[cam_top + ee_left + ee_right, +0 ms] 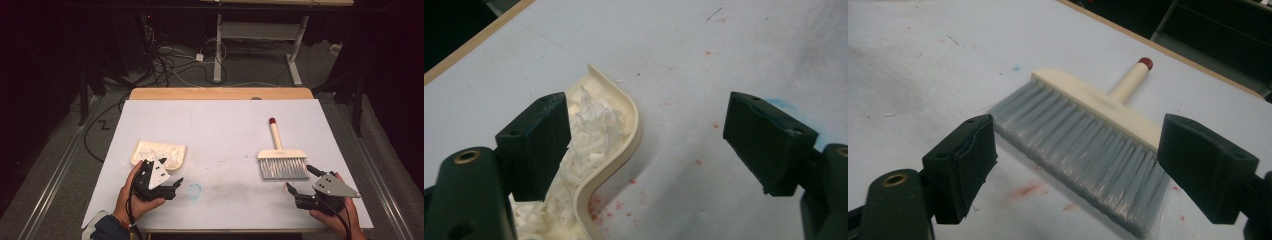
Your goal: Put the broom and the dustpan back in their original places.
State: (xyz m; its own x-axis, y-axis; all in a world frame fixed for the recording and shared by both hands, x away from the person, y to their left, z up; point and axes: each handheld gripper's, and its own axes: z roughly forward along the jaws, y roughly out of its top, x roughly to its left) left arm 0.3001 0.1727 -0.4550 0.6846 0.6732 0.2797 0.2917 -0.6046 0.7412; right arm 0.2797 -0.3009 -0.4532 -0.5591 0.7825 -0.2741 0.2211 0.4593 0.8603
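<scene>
A cream dustpan [150, 149] holding white shreds [591, 125] lies at the left of the white table. My left gripper [170, 182] hovers over the pan's near right corner, open, its left jaw above the shreds and its right jaw above bare table. At the right lies a brush [282, 162] with grey bristles, a cream handle and a red tip, bristles toward me. My right gripper [300, 177] sits just in front of the bristles [1088, 145], jaws wide apart and touching nothing. In the left gripper view the pan's curved rim [624, 145] runs between the jaws.
A blue smudge [195, 190] marks the table between the two hands, and small red specks [599, 210] dot the surface. The wooden table edge [220, 93] runs along the far side. Cables [165, 60] and a desk frame [260, 35] stand on the floor beyond.
</scene>
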